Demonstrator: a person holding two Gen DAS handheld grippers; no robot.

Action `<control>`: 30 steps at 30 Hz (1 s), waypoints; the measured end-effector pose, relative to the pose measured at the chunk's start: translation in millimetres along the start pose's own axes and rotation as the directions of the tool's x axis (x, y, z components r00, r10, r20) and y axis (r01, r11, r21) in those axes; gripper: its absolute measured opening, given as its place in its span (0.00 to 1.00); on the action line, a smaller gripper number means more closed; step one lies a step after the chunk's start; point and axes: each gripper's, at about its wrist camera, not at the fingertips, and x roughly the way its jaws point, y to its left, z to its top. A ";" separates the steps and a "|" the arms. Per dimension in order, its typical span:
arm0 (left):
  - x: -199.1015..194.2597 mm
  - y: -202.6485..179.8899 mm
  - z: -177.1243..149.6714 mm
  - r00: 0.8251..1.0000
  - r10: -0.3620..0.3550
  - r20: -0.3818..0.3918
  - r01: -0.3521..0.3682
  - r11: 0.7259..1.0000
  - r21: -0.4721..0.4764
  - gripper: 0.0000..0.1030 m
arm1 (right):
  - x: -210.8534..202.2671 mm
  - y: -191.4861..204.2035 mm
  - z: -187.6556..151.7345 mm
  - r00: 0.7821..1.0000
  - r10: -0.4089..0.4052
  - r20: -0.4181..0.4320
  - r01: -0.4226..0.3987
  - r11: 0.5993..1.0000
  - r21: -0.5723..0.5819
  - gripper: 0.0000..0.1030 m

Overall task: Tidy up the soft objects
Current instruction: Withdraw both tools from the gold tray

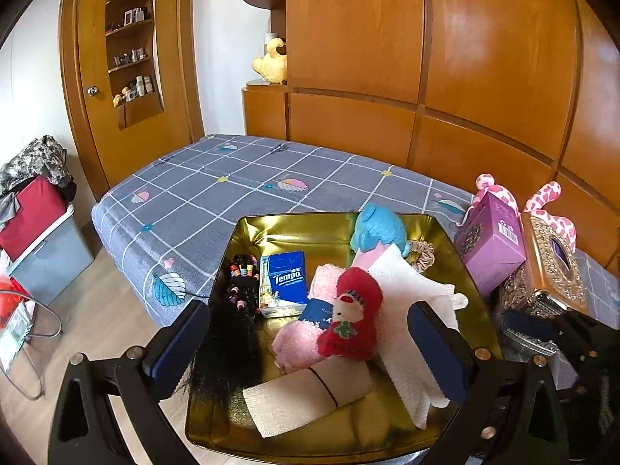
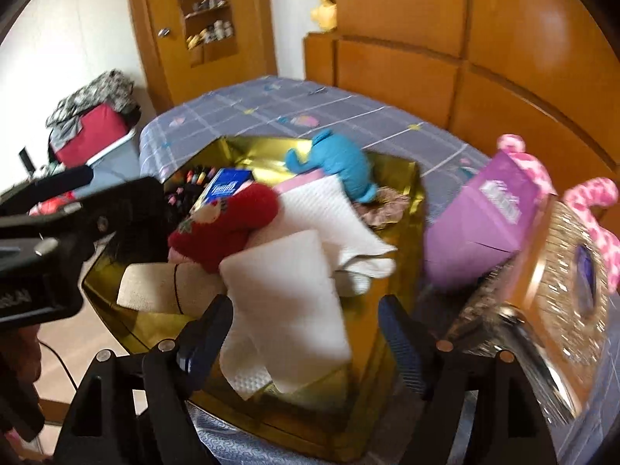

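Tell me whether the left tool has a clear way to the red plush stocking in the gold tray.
Probably yes: the left tool is open, and the red plush stocking lies uppermost in the gold tray, nothing covering it.

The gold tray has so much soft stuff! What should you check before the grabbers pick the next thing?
1. Left gripper open, holding nothing: ok.
2. Right gripper open, with the white paper towel lying between its fingers: ok.
3. Red plush stocking lies on top of the pile, free to lift: ok.
4. Gold tray sits steady on the bed: cannot tell.
5. Purple box outside the tray stands straight: not ok, it leans.
6. Right wrist view sharp enough to aim: not ok, blurred.
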 end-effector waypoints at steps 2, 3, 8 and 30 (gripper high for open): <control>-2.1 -2.6 -1.1 1.000 -0.007 0.004 0.007 1.000 0.001 0.99 | -9.0 -2.3 -1.0 1.000 -0.016 0.020 0.016 1.000 0.022 0.78; -4.0 -5.3 -2.3 1.000 -0.009 0.007 0.009 1.000 0.001 0.99 | -13.8 -4.0 -2.1 0.999 -0.032 0.035 0.031 0.999 0.035 0.78; -12.3 -18.3 -7.9 0.999 -0.026 0.021 0.026 0.999 0.021 1.00 | -41.7 -11.9 -8.4 0.981 -0.150 0.120 0.136 0.983 0.120 0.78; -22.6 -32.2 -16.9 0.999 -0.016 0.041 0.015 0.999 0.031 1.00 | -67.9 -38.5 -25.2 0.925 -0.356 0.131 0.312 0.911 0.270 0.78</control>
